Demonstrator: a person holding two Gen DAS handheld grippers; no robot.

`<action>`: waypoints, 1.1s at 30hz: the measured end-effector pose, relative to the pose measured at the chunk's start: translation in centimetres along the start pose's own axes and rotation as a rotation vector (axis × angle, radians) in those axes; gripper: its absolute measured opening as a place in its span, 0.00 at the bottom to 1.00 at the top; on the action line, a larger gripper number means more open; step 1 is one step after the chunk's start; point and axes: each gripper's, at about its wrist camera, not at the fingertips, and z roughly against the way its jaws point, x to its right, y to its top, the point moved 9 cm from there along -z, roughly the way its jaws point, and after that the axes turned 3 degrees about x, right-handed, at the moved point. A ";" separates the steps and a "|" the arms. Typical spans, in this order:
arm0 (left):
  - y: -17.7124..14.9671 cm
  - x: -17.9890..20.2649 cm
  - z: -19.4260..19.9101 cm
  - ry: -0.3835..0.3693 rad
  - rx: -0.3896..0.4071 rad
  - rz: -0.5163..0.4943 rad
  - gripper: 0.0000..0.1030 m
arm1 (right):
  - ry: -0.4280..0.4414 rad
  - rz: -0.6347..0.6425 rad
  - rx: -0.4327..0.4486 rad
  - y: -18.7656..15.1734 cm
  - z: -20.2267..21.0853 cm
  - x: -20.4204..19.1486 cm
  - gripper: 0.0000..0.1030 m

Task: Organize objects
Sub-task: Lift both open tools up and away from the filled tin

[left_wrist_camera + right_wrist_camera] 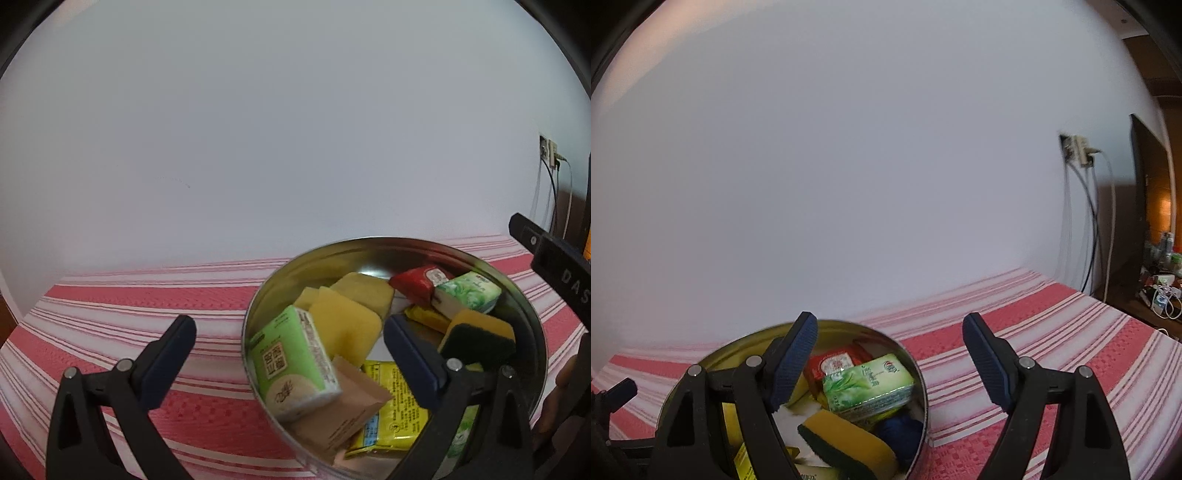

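"DAS" on the black tool [554, 266] at right.

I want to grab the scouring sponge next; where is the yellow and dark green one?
The scouring sponge lies inside the round metal tin, at its right side in the left wrist view, just below the green tissue pack.

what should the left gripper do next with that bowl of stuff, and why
Probably ease the left gripper down onto the light green carton and close. Its jaws stand wide open with nothing between the pads, and the carton leans against the near wall of the metal bowl, on top of the pile and almost between the fingers, so it looks the easiest piece to lift out.
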 end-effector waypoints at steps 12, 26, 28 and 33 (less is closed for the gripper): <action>-0.3 -1.7 2.0 0.006 0.066 0.014 1.00 | -0.053 0.059 0.047 -0.4 3.5 -0.6 0.80; -0.3 -2.3 4.9 -0.005 0.116 0.011 1.00 | -0.091 0.076 0.161 0.7 8.8 -0.7 0.87; -0.4 -2.4 5.0 -0.004 0.115 0.017 1.00 | -0.088 0.080 0.167 0.7 9.4 -0.8 0.87; -0.5 -2.3 5.5 -0.009 0.127 0.018 1.00 | -0.077 0.088 0.187 0.8 11.1 -1.1 0.87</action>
